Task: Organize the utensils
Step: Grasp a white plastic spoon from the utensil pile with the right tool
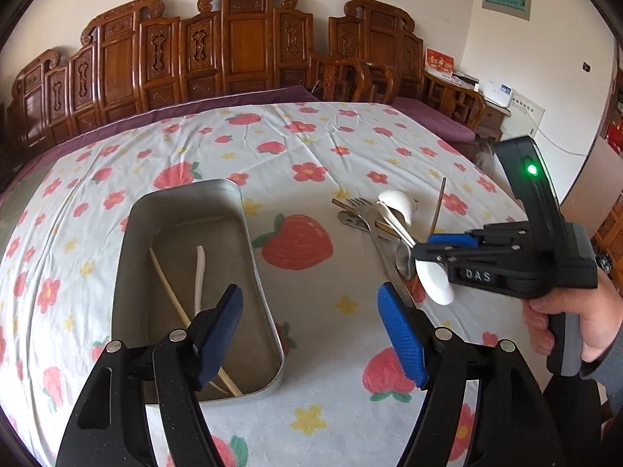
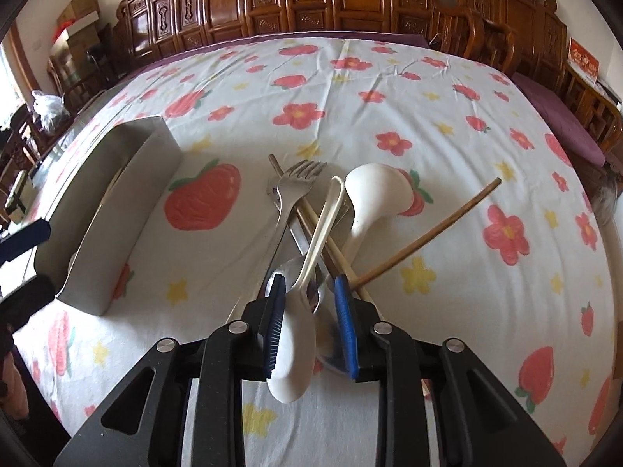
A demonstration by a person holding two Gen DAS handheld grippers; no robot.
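Note:
A metal tin (image 1: 249, 249) on the flowered cloth holds a chopstick (image 1: 171, 288) and a white spoon (image 1: 199, 272). My left gripper (image 1: 311, 330) is open and empty, low over the tin's near right corner. To the right lies a pile of utensils (image 2: 307, 210): forks (image 2: 300, 179), a large white spoon (image 2: 373, 190), chopsticks (image 2: 428, 233), a metal spoon. My right gripper (image 2: 311, 303) is closed around the bowl of a white ceramic spoon (image 2: 300, 334) at the pile's near end; it also shows in the left wrist view (image 1: 436, 249).
The tin (image 2: 128, 194) stands left of the pile in the right wrist view. Carved wooden chairs (image 1: 241, 46) line the far side of the table. A purple cloth edge (image 2: 560, 116) runs along the back right.

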